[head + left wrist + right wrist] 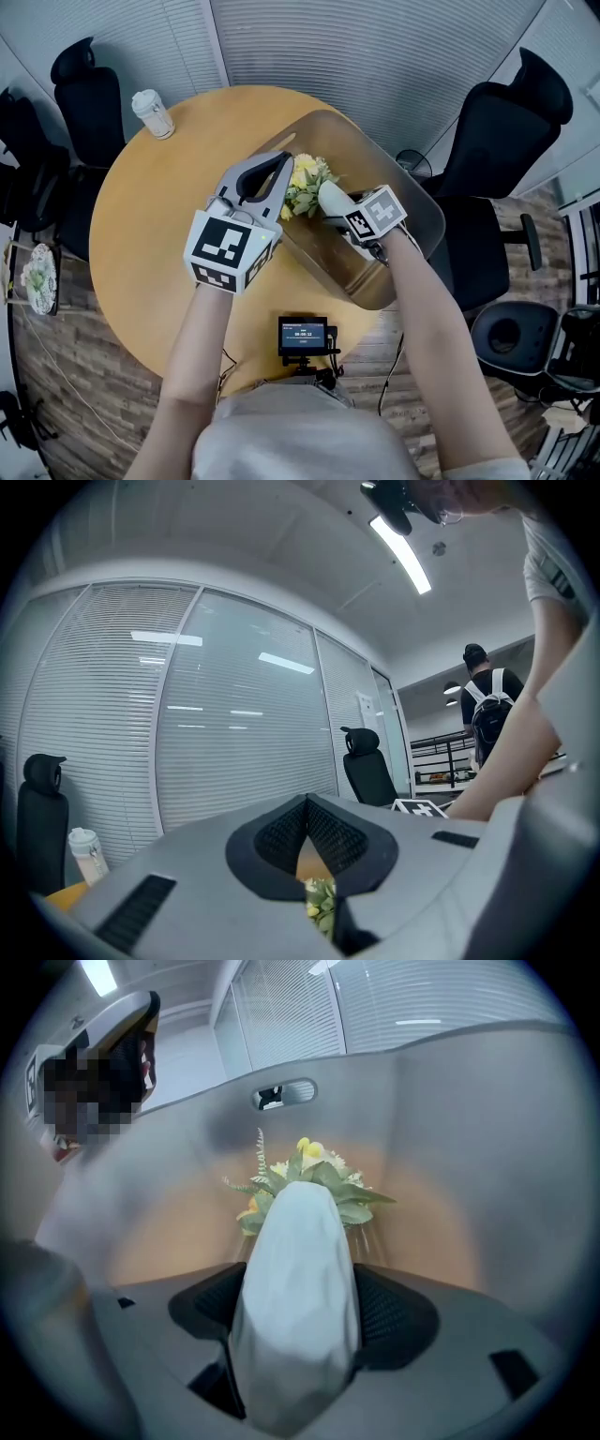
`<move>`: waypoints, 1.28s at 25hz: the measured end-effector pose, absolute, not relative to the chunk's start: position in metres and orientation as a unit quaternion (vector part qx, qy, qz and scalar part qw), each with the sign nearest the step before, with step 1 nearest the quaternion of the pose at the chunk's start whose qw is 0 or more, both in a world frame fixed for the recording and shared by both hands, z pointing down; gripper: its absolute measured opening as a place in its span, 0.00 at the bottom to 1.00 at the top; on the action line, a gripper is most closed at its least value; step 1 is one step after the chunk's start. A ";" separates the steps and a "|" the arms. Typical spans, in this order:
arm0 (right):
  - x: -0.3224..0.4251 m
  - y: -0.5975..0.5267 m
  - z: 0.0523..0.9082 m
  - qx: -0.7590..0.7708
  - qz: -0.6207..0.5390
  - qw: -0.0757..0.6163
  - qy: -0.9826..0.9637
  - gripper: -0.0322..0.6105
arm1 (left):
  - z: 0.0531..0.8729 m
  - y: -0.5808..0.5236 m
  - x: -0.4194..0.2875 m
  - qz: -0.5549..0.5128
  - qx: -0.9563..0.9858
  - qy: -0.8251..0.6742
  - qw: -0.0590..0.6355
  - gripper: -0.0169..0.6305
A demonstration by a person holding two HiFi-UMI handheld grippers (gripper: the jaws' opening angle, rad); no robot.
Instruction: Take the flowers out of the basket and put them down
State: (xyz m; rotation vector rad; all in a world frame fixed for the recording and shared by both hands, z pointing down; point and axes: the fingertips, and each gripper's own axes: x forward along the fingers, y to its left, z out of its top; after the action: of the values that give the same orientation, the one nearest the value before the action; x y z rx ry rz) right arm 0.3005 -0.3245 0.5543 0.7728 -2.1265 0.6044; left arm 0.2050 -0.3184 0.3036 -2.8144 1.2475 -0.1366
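A translucent grey basket lies on the round wooden table. Inside it is a small bunch of yellow flowers with green leaves, its stems in a white wrap. My right gripper reaches into the basket and is shut on that white wrap; the blooms point toward the basket's far wall with its handle slot. My left gripper hovers at the basket's left rim, shut, with nothing seen between its jaws. Below its tips the flowers show.
A lidded white cup stands at the table's far left. A small device with a screen sits at the near edge. Black office chairs stand around the table. A person with a backpack stands in the background.
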 end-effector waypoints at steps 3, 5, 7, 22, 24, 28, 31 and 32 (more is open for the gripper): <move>0.302 -0.325 0.545 0.314 0.239 0.370 -0.841 0.63 | 0.301 -0.315 0.207 -0.040 -0.914 0.402 0.031 0.03; 0.304 -0.325 0.539 0.320 0.241 0.357 -0.844 0.63 | 0.299 -0.313 0.210 -0.039 -0.915 0.400 0.032 0.03; 0.307 -0.326 0.531 0.329 0.231 0.352 -0.846 0.63 | 0.297 -0.311 0.210 -0.038 -0.916 0.398 0.034 0.03; 0.309 -0.330 0.481 0.375 0.205 0.282 -0.859 0.63 | 0.290 -0.293 0.203 -0.043 -0.921 0.386 0.044 0.03; 0.306 -0.329 0.475 0.379 0.201 0.276 -0.860 0.63 | 0.289 -0.290 0.201 -0.044 -0.921 0.384 0.045 0.03; 0.303 -0.327 0.462 0.388 0.190 0.266 -0.862 0.63 | 0.285 -0.284 0.198 -0.043 -0.923 0.379 0.048 0.03; 0.303 -0.325 0.451 0.398 0.183 0.256 -0.862 0.63 | 0.281 -0.280 0.196 -0.040 -0.925 0.376 0.050 0.03; 0.303 -0.325 0.448 0.402 0.180 0.252 -0.862 0.63 | 0.280 -0.279 0.195 -0.039 -0.925 0.375 0.051 0.03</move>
State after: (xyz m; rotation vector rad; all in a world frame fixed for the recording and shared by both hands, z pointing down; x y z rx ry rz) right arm 0.3030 -0.3250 0.4477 1.0927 -2.3445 0.4904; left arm 0.1953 -0.2788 0.2803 -2.8146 1.1401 -0.1195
